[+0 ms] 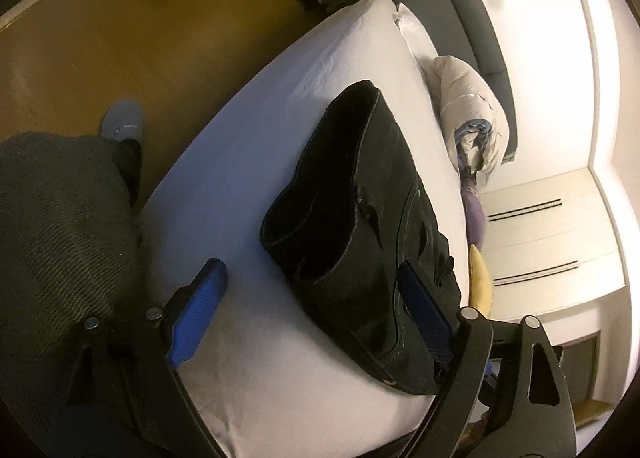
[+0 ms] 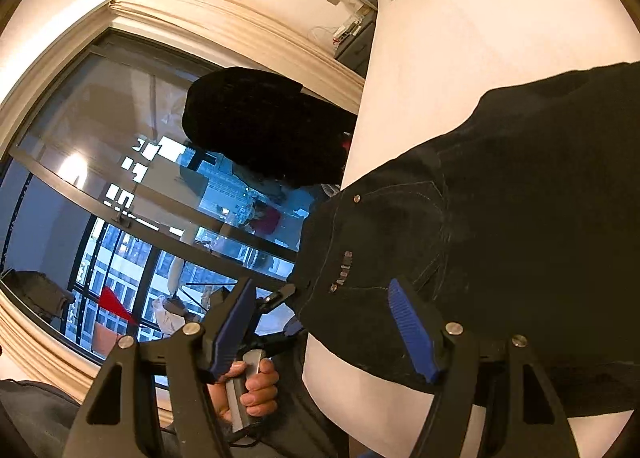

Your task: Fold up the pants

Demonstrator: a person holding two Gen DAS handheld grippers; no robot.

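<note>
Black pants point(image 1: 360, 209) lie folded in a long bundle on the white bed point(image 1: 248, 161). My left gripper point(image 1: 312, 298) stands wide open at their near end. Its right blue pad point(image 1: 424, 314) is over the fabric and its left pad point(image 1: 196, 318) is over bare sheet. In the right wrist view the pants point(image 2: 500, 217) show a pocket and waistband with a small label. My right gripper point(image 2: 322, 322) is open astride the waistband corner, one pad over the cloth and the other past the bed's point(image 2: 460, 37) edge. A hand point(image 2: 256, 386) grips the left gripper's handle below.
A rolled duvet point(image 1: 472, 109) and a pillow point(image 1: 412, 29) lie by the dark headboard point(image 1: 472, 17). White drawers point(image 1: 552, 242) stand past the bed's far side. Brown floor point(image 1: 120, 49) holds the person's slippered foot point(image 1: 122, 123). A large window point(image 2: 120, 177) faces the bed.
</note>
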